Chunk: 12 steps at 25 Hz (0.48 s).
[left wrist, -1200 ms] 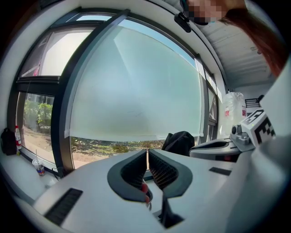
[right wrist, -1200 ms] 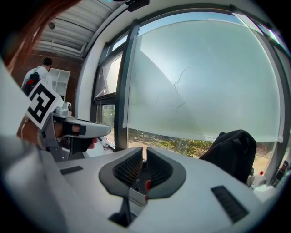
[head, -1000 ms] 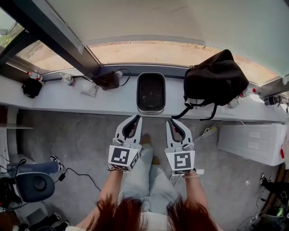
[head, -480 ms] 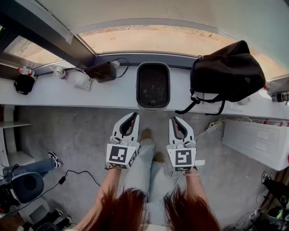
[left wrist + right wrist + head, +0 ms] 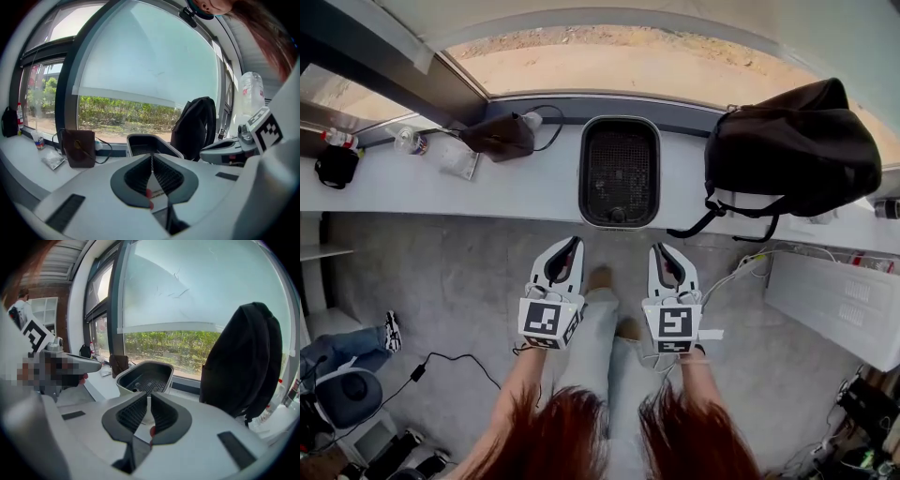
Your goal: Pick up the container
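The container [image 5: 583,178], a dark rounded-rectangular basket with a pale rim and a perforated floor, is seen standing upright on the white ledge [image 5: 516,195] beneath the window, about midway along it and empty as far as can be made out. A black backpack [image 5: 792,145] is set on the same ledge just to its right, with a strap hanging over the edge, while a brown pouch [image 5: 499,137] with a looped cable is placed near its left, a little apart. Further left, a small bottle [image 5: 339,139] and a black object [image 5: 336,165] are found on the ledge. The left gripper [image 5: 576,242] and the right gripper [image 5: 658,249] are held side by side over the grey floor [image 5: 441,272], short of the ledge and pointed toward the container, which is touched by neither. The jaws of both are seen pressed together, with nothing held between them. A white box [image 5: 839,298] is seen on the floor at the right.
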Motion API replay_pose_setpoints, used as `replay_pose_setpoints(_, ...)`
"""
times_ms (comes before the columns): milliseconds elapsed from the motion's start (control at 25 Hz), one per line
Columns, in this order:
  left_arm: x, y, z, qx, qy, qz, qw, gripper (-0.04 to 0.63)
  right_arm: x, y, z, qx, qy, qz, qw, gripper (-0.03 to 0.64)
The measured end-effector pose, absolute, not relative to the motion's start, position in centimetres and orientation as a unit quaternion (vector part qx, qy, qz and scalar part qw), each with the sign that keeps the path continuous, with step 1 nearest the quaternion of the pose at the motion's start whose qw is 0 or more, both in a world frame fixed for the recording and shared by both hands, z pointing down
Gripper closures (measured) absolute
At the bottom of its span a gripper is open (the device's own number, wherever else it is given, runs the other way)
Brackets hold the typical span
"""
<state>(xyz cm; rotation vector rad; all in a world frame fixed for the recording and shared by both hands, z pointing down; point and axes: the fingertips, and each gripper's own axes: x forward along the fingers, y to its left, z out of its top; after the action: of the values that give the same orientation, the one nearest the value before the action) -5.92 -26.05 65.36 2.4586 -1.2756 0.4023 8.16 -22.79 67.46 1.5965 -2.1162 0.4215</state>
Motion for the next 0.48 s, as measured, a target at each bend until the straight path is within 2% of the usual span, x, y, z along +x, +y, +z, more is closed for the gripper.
replay_pose_setpoints(480,-6.0,-27.1,73.9,0.861,-0.448,0.156,0.182,0.577,8.5,-23.7,76.0,0.578,-0.760,0.169,0.247,0.591)
